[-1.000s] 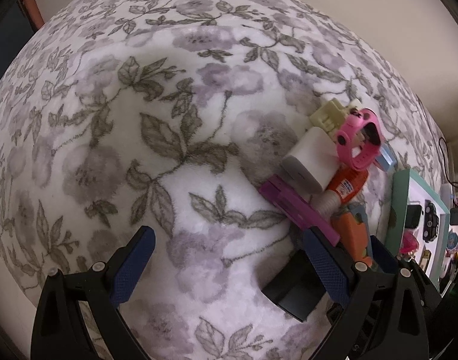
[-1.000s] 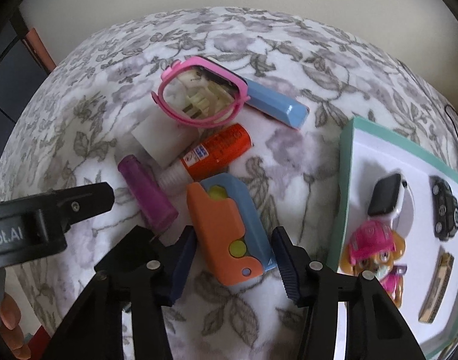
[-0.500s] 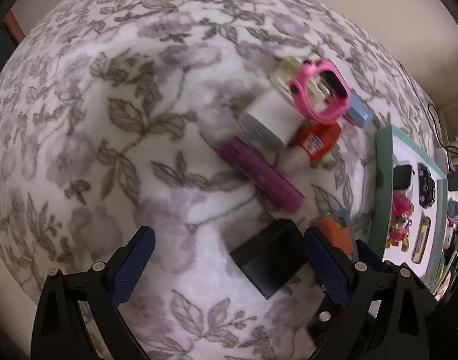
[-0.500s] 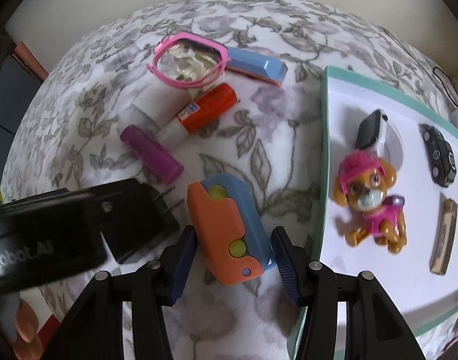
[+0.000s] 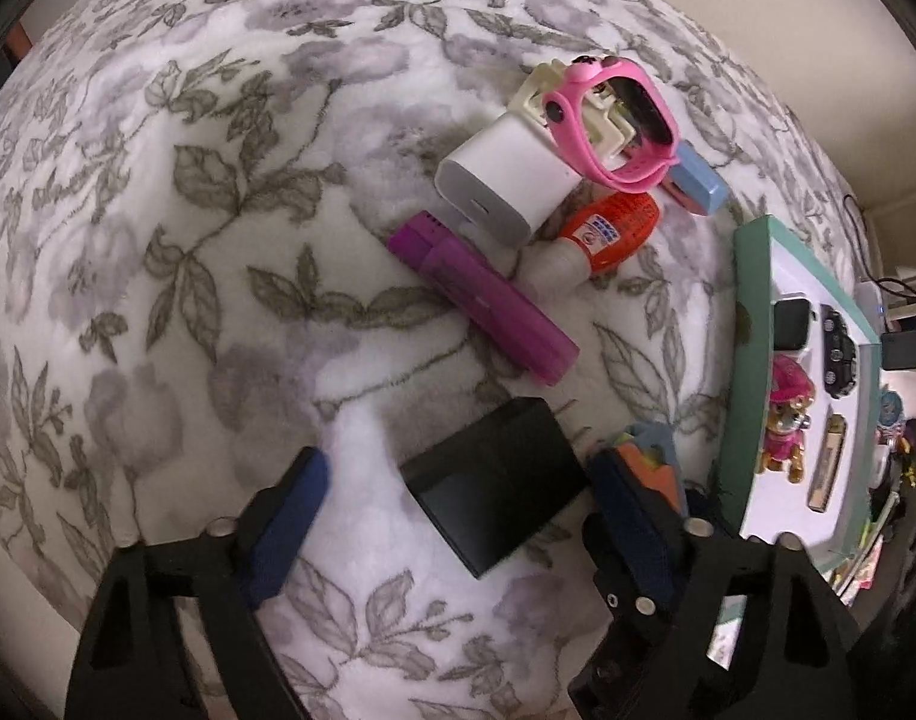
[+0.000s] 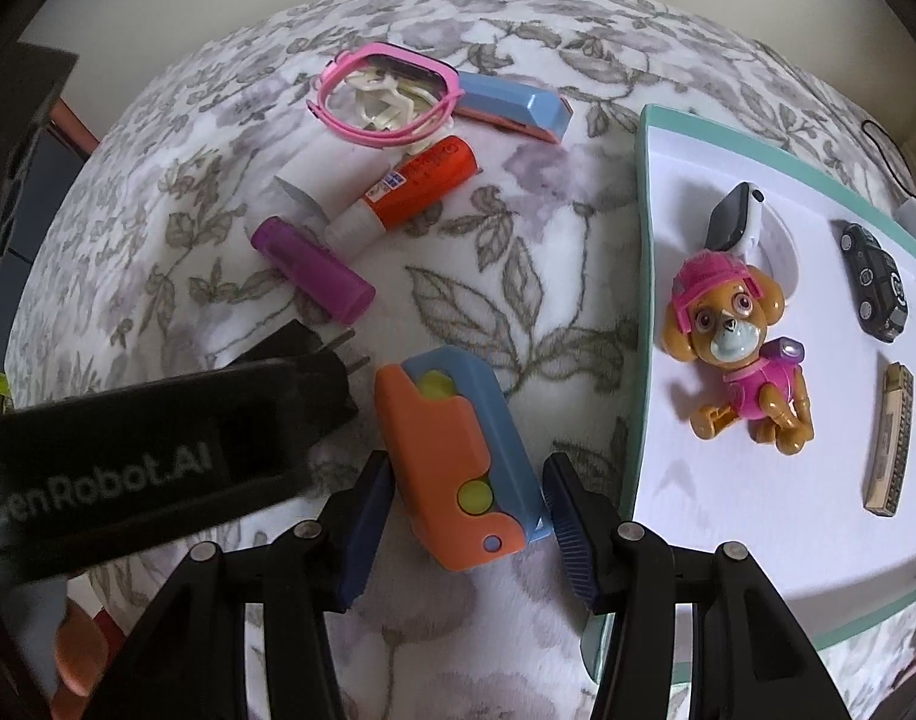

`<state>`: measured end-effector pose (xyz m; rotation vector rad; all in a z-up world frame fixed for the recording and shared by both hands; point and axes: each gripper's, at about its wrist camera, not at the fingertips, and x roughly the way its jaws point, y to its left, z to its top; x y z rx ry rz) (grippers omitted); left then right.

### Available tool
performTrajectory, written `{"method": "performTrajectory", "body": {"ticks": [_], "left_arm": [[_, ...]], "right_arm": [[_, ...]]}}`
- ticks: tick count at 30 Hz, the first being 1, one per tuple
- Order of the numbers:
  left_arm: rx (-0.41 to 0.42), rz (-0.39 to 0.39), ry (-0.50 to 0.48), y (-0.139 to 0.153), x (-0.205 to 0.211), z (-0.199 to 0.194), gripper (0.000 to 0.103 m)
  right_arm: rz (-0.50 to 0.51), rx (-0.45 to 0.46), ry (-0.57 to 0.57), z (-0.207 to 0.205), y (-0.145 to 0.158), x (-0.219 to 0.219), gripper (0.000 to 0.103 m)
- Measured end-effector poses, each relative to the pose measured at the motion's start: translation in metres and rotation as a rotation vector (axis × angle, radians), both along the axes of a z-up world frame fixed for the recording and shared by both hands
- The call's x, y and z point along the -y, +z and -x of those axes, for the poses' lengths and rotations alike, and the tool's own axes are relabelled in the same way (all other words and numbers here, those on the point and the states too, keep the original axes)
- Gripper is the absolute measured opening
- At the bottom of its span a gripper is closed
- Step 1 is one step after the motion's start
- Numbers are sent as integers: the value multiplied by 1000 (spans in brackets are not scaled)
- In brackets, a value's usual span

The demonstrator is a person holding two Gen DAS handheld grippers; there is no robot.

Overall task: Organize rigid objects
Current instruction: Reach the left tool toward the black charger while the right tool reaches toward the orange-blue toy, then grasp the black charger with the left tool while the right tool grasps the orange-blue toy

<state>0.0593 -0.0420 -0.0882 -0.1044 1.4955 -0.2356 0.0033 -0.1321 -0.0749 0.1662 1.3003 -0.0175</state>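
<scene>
Floral blanket (image 5: 218, 192) — left gripper (image 5: 458, 516) jaws closing round black charger (image 5: 494, 486); right gripper (image 6: 467, 501) jaws pinching orange-blue toy (image 6: 452, 450)

Black claws (image 6: 467, 516), blue ribbed pads (image 6: 569, 531), silver screws.

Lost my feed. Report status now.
Left tool closing around black plug adapter, not yet gripping. Right tool holds orange-blue toy beside tray. Path to tray clear.

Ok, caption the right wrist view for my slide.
Right tongs straddle an orange-and-blue toy beside the teal tray.
</scene>
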Motion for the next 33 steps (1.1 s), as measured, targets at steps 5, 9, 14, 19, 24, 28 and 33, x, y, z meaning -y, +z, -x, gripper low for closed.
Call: {"method": "performTrajectory", "body": {"ticks": [5,9,14,19,24,28,33], "left_arm": [[-18,45,5,1,-10,4,67],[-11,61,-5,4,-13,8,61],[2,66,1,16,-23,6,58],[44,94,18,35,-32,2,58],[111,154,33,62,-41,3,58],[193,179,20,91,-41,5,58],[224,193,13,100,-33,4,58]], "right_arm": [[0,-6,2,2,1,-1,55],[0,-11,4,6,1,-3,55],[-11,-9,-13,8,4,-1,49],[-29,26,-43,9,16,11,47],[-55,94,-80,11,38,24,42],[-80,156,-120,14,57,38,24],[-76,133,-137,15,53,48,23]]}}
